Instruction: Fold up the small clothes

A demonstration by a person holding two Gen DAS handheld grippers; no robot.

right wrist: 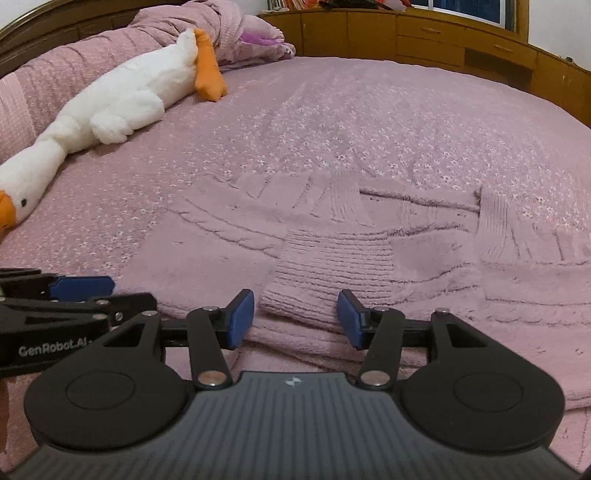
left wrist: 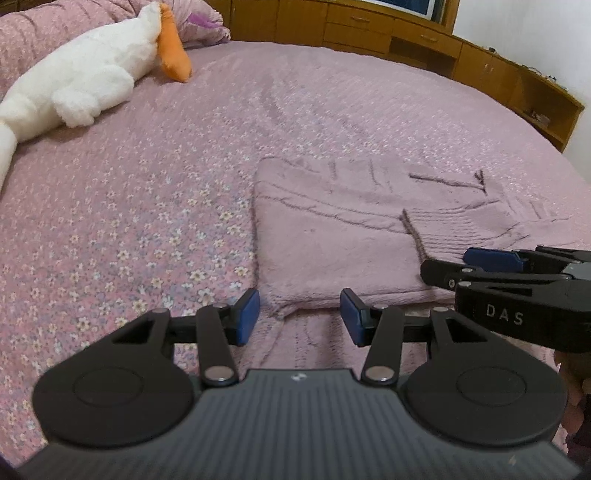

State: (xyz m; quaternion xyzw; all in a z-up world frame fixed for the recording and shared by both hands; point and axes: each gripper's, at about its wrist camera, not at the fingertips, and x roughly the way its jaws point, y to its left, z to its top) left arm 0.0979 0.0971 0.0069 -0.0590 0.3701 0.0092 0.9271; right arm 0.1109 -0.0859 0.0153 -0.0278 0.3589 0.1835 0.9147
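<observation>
A fuzzy pink knit sweater (left wrist: 332,236) (right wrist: 436,280) lies partly folded on the pink flowered bedspread (left wrist: 147,221). In the right wrist view a ribbed sleeve cuff (right wrist: 314,273) is folded over the body, and its end rests between the blue pads of my right gripper (right wrist: 295,317); the pads stand apart and do not press it. My left gripper (left wrist: 300,317) is open too, with the sweater's near corner lying loose between its pads. Each gripper shows in the other's view: the right gripper (left wrist: 454,267) by the sweater's near right edge, the left gripper (right wrist: 110,293) at the near left.
A white plush goose (left wrist: 81,77) (right wrist: 122,96) with orange beak and feet lies along the bed's far left. Pink pillows (right wrist: 221,22) are piled at the head. Wooden cabinets (left wrist: 424,37) (right wrist: 406,33) line the far side. A hand (left wrist: 572,387) shows at the right edge.
</observation>
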